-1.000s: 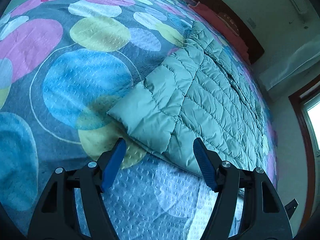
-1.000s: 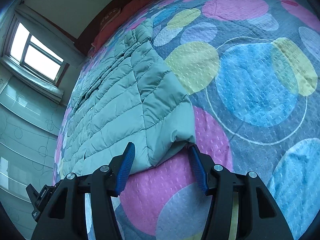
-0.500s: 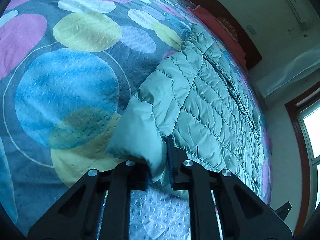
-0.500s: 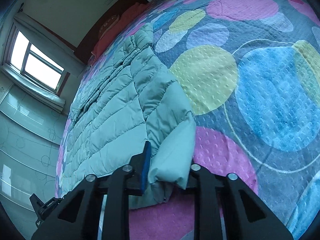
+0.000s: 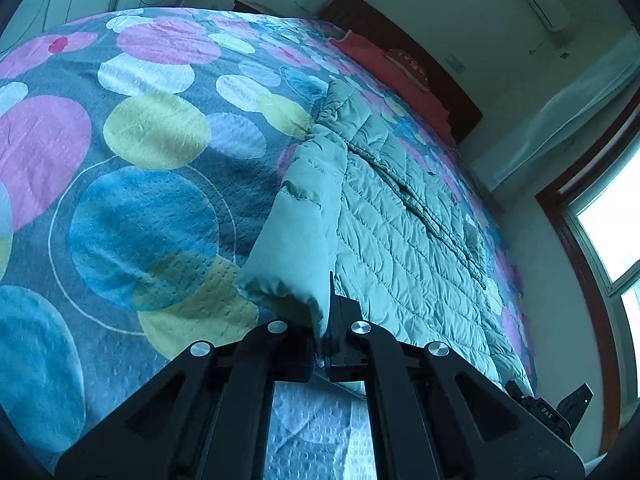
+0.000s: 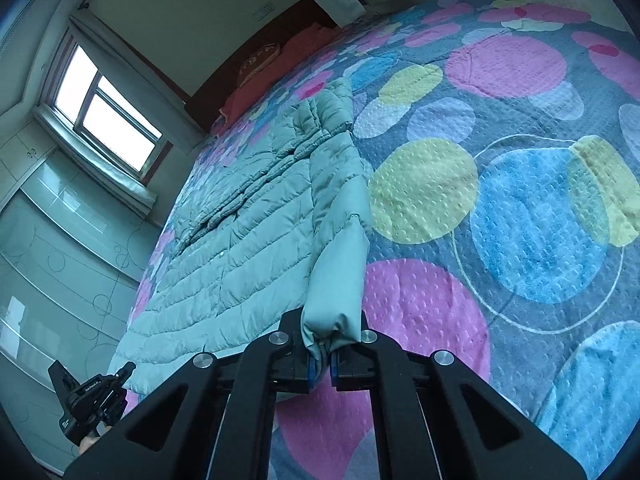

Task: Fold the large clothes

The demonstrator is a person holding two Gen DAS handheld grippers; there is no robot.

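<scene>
Puffy green quilted coat (image 5: 400, 240) stretches away from both claws; left claw (image 5: 326, 344), right claw (image 6: 320, 364) each pinch near corner, just closed.

The padded jacket (image 5: 400, 240) is hiding the left hand-held gripper (image 5: 326, 344) pads and the bed (image 5: 160, 200) beneath it; in the right wrist view, the window (image 6: 108, 116) is glaring white.
</scene>
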